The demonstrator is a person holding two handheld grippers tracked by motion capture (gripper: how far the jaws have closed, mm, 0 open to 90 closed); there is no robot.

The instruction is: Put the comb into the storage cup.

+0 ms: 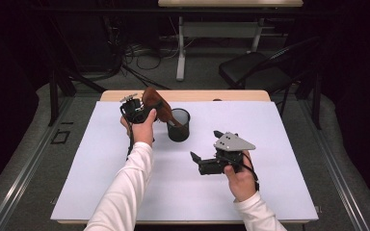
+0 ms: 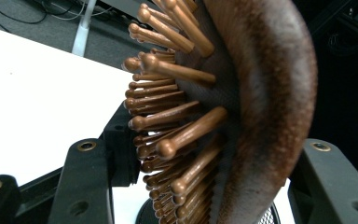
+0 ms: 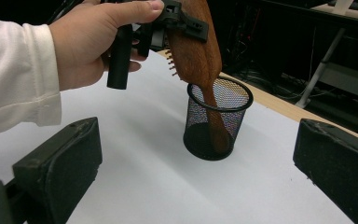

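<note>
The left gripper (image 1: pixel 142 111) clamps the stiff, light wooden hairbrush (image 3: pixel 196 42) by its paddle head, handle down inside the mesh cup (image 3: pixel 217 122), while the right gripper (image 1: pixel 207 149) gapes wide, holding nothing.

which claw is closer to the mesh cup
Left. The left claw hangs just above the cup, gripping the brush whose handle sits inside it. The right claw is open and empty, off to the cup's near right.

Bright, even overhead light on the white table (image 1: pixel 101 183); surroundings dark; close-up bristles (image 2: pixel 168 116) sharp.
</note>
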